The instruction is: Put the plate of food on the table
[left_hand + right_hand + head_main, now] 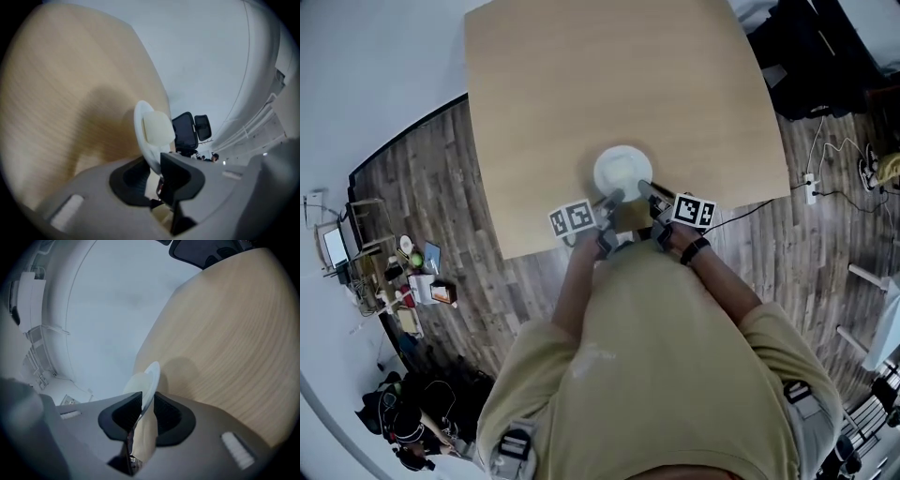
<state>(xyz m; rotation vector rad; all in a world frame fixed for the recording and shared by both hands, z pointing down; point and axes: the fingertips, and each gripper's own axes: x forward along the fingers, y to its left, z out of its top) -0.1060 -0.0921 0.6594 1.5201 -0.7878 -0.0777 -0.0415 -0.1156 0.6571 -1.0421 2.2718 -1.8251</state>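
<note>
A white plate (622, 172) rests on the light wooden table (609, 84), close to its near edge. The pale food (158, 127) on it is a soft whitish lump. My left gripper (611, 199) reaches the plate's near left rim, my right gripper (645, 190) the near right rim. In the left gripper view the plate (149, 131) stands edge-on, and the left gripper (154, 173) has its black pads against the rim. In the right gripper view the plate (151, 380) runs between the pads of the right gripper (144, 411), which touch it. The food (136, 383) shows beside the rim.
The person stands at the table's near edge on dark wood flooring (441, 178). A power strip with cables (811, 187) lies on the floor to the right. Cluttered shelves (412, 272) stand at the left. A black office chair (187, 131) shows beyond the table.
</note>
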